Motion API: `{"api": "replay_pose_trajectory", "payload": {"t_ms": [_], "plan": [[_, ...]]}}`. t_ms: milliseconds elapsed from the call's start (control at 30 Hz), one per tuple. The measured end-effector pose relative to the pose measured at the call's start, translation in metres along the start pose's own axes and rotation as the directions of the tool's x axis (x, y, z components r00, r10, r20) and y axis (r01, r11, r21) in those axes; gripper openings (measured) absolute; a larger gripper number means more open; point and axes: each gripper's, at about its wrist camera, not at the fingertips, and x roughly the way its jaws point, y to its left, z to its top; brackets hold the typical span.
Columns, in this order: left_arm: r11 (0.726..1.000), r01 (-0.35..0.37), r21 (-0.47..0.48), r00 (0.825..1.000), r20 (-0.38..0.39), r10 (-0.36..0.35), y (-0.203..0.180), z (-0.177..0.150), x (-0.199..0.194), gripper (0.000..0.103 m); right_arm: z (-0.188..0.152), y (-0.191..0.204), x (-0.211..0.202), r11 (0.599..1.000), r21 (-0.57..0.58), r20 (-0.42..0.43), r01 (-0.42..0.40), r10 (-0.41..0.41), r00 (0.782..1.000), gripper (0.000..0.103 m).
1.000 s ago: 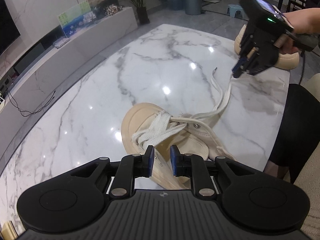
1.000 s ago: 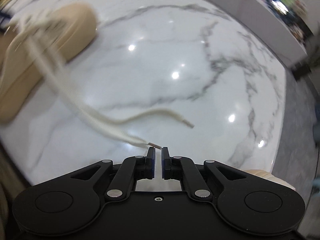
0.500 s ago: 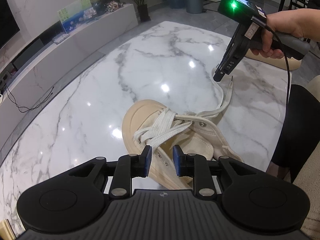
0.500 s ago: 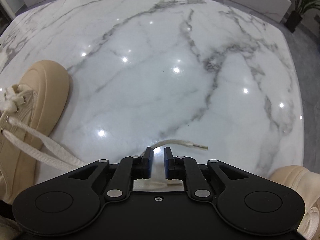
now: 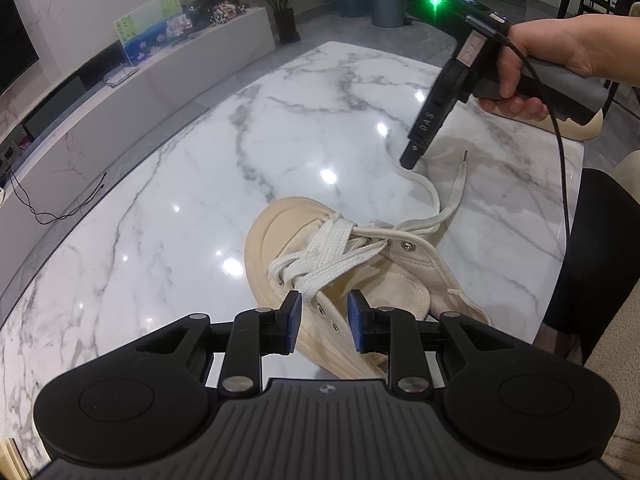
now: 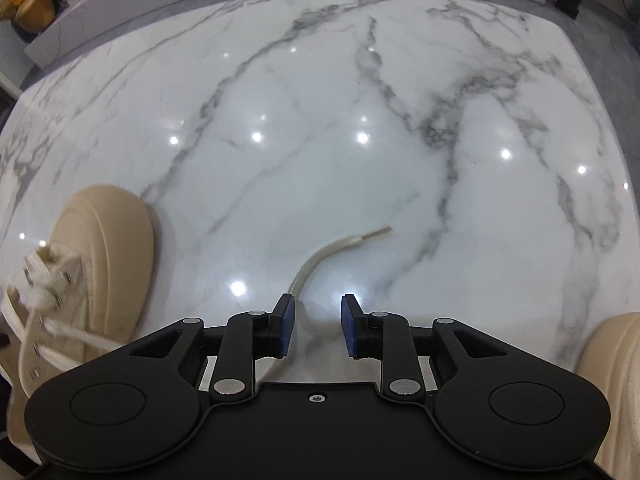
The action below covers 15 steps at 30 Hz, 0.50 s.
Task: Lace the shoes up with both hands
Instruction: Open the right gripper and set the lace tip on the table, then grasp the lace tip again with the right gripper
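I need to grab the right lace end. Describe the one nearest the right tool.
On the marble table, look just ahead of the right tool. A white lace end curves forward from between its open pads, stiff tip pointing away; the shoe's other laces stay at far left.

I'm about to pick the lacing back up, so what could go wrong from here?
1. The right gripper, its jaws just opened, holds nothing; the lace end lies flat on the glossy table, so a pinch may slide off it.
2. The other lace end lies loose nearby and could be grabbed by mistake.
3. The left gripper is open above the shoe, so pulling could drag it.
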Motion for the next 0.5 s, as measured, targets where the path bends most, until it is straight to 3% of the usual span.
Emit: {"api": "replay_pose_trajectory", "payload": {"t_ms": [167, 433, 500], "plan": [[1.0, -0.003, -0.008, 1.0, 0.004, 0.003, 0.0, -0.002, -0.001, 0.025, 0.013, 0.007, 0.0, 1.0, 0.005, 0.025, -0.007, 0.007, 1.0, 0.024], [1.0, 0.0, -0.011, 1.0, 0.003, 0.0, -0.002, -0.002, -0.004, 0.025, 0.022, 0.015, 0.012, 0.998, -0.024, 0.007, 0.054, -0.054, 0.999, 0.024], [1.0, 0.002, -0.015, 1.0, 0.002, -0.002, -0.002, -0.002, -0.004, 0.025, 0.022, 0.017, 0.014, 0.998, -0.038, 0.001, 0.059, -0.059, 0.998, 0.016]]}}
